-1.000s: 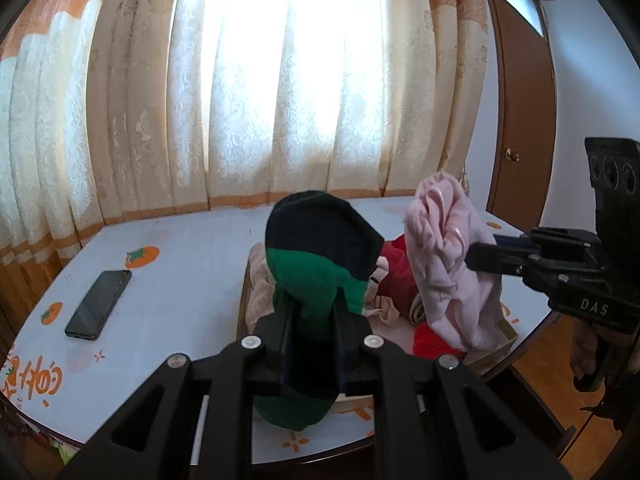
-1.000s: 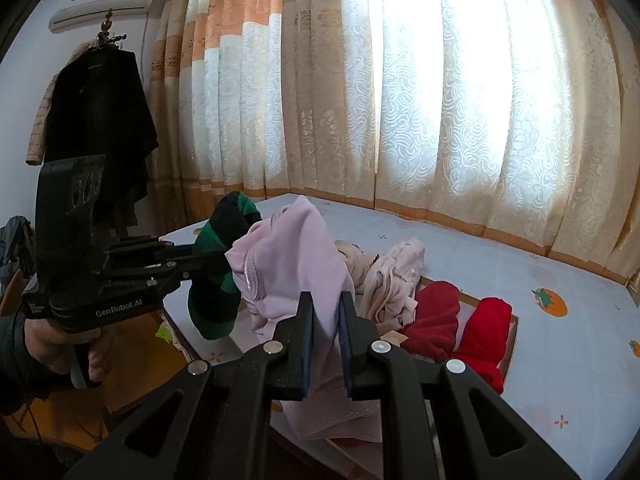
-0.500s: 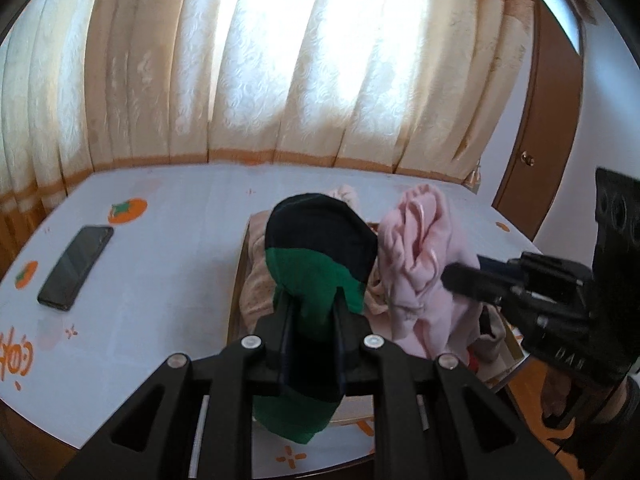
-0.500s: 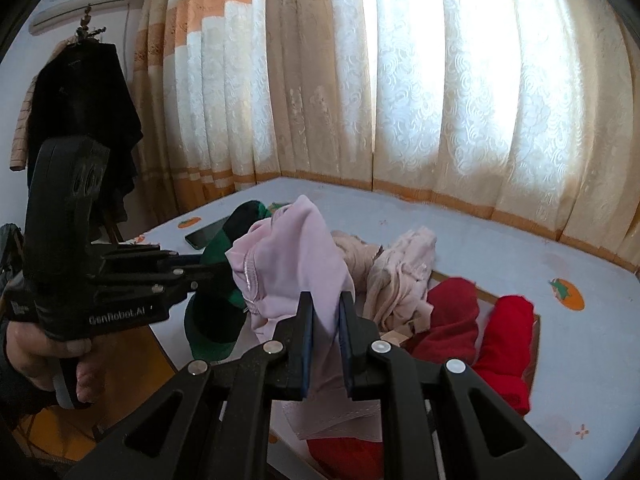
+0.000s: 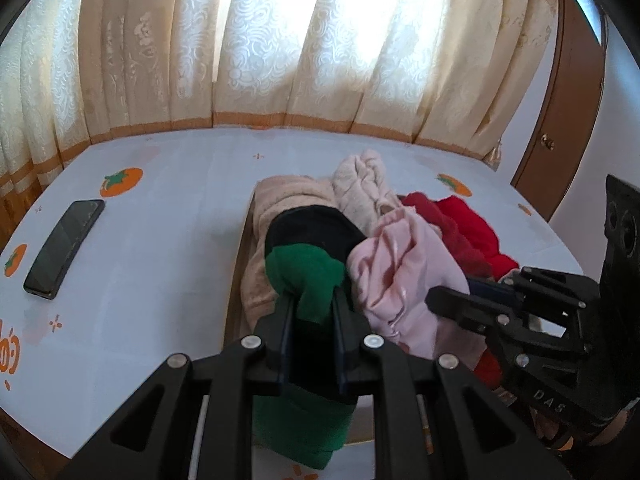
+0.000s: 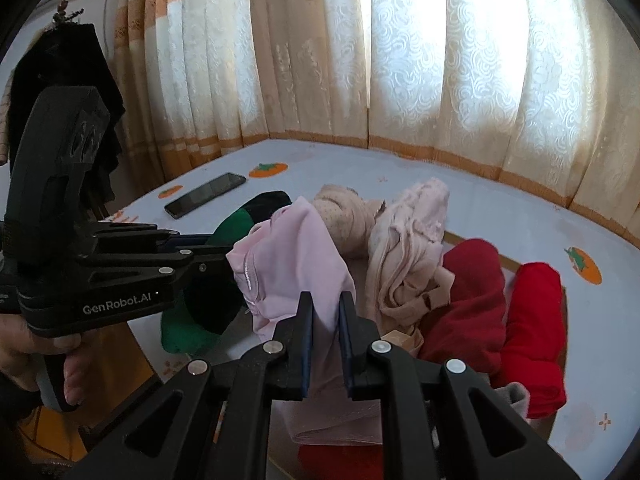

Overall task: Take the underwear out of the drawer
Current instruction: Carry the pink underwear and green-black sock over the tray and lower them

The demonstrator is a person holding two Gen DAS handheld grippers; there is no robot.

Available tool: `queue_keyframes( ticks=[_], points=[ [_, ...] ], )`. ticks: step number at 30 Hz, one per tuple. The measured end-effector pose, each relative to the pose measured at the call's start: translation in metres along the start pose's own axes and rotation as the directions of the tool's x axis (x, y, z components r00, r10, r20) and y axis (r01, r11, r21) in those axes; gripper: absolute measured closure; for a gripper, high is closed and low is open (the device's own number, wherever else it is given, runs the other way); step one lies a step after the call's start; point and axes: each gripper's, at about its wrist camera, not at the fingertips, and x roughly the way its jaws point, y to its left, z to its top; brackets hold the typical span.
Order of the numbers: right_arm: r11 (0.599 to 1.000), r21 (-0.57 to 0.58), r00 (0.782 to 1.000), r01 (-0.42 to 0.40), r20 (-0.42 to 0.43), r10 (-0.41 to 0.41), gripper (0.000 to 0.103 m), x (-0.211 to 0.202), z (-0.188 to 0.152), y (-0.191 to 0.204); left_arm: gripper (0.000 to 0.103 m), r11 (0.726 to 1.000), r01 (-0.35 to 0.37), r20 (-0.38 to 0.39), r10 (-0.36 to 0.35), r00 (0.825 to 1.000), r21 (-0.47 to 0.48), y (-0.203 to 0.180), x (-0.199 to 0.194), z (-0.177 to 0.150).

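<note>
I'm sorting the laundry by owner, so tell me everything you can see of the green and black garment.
The green and black knit-looking garment is soft, bunched cloth: black at its upper end, green below, a green tail hanging under the fingers. The left gripper is shut on its green middle, holding it up over the table's near edge. In the left wrist view it seems to press against the pale pink satin-like garment beside it.

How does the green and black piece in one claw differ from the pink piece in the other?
The green and black underwear is thick, matte and two-coloured; the pink underwear is one pale colour, thin and slightly shiny. The left gripper holds the green one, the right gripper the pink. Both are bunched up, pinched tight and hang side by side.
</note>
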Motion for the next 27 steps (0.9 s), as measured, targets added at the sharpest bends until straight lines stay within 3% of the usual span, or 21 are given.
queue_keyframes(
  ticks=[16,18,20,22,24,27],
  points=[
    [1.000,-0.014,0.993,-0.009,-0.122,0.007,0.087,0.030,-0.016,0.003,0.080,0.999,-0.035,-0.028,0.037,0.999,0.039,0.000,0.018,-0.009],
    [1.000,-0.006,0.992,-0.010,-0.123,0.009,0.086,0.029,-0.017,0.002,0.071,0.999,-0.035,-0.025,0.036,0.999,0.040,0.000,0.017,-0.010],
    [1.000,-0.002,0.992,-0.002,-0.122,0.002,0.080,0.027,-0.018,0.002,0.065,0.998,-0.036,-0.019,0.037,0.999,0.056,-0.003,0.012,-0.012],
    [1.000,0.006,0.993,-0.007,-0.115,0.008,0.055,0.023,-0.019,0.002,0.054,0.997,-0.047,0.002,0.047,0.999,0.062,-0.004,0.007,-0.013],
    [1.000,0.010,0.995,-0.008,-0.097,0.009,0.041,0.018,-0.021,0.003,0.044,0.997,-0.052,0.026,0.051,0.998,0.050,-0.002,0.000,-0.014],
    [1.000,0.000,0.996,0.004,-0.085,-0.004,0.040,0.012,-0.024,0.005,0.044,0.998,-0.042,0.053,0.039,0.998,0.043,-0.002,-0.011,-0.016]
  ],
)
